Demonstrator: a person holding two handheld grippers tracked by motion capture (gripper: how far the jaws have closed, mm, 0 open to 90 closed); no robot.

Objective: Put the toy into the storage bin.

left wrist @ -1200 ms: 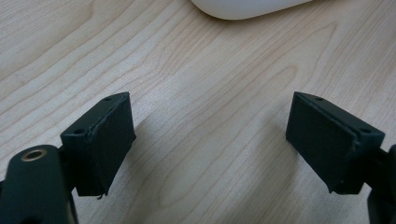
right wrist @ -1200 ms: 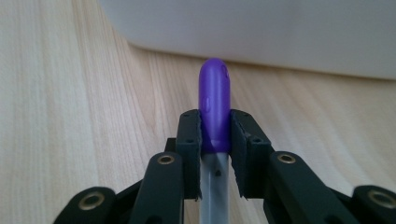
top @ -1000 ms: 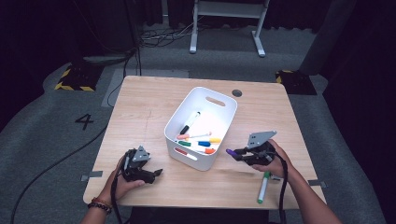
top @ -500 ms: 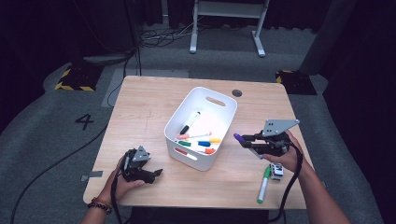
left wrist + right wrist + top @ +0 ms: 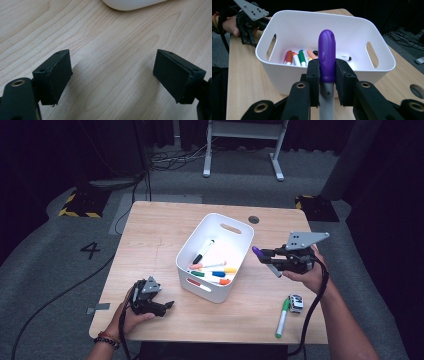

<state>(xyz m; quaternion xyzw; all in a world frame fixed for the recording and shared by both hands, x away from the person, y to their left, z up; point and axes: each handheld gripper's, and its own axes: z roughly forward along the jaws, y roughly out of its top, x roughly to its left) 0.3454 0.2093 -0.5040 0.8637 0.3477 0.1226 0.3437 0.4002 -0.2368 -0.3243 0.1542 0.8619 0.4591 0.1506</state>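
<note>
While the right gripper [image 5: 264, 258] hangs in the air just right of the white bin [image 5: 214, 255], its fingers [image 5: 313, 75] are clamped on a purple-capped marker [image 5: 326, 60], pinching it at the lower part of the cap where cap meets grey barrel. Seen from the high view, the marker [image 5: 265, 261] is off the surface [image 5: 150, 235] and slants down to the right, cap end toward the bin.

A marker like this is probably light and stiff, with smooth plastic that could slide or swivel between flat pads. Gripping at the cap is the weaker choice, since a cap may pull off; the barrel nearer the middle would likely balance better and keep the pen from pivoting. Dropping it should do no harm.

Farther left, the left gripper [image 5: 166, 306] rests low on the surface with its fingers [image 5: 56, 75] wide apart and nothing between them.

Most of the marker's barrel is hidden behind the fingers and the hand, so its full length and tail end are hard to judge. Several markers [image 5: 214, 270] lie in the bin, partly overlapping, so their exact count is uncertain. A green marker [image 5: 282, 317] lies on the surface near the right forearm beside a small white-and-dark object [image 5: 296, 303] that is too small to identify.
</note>
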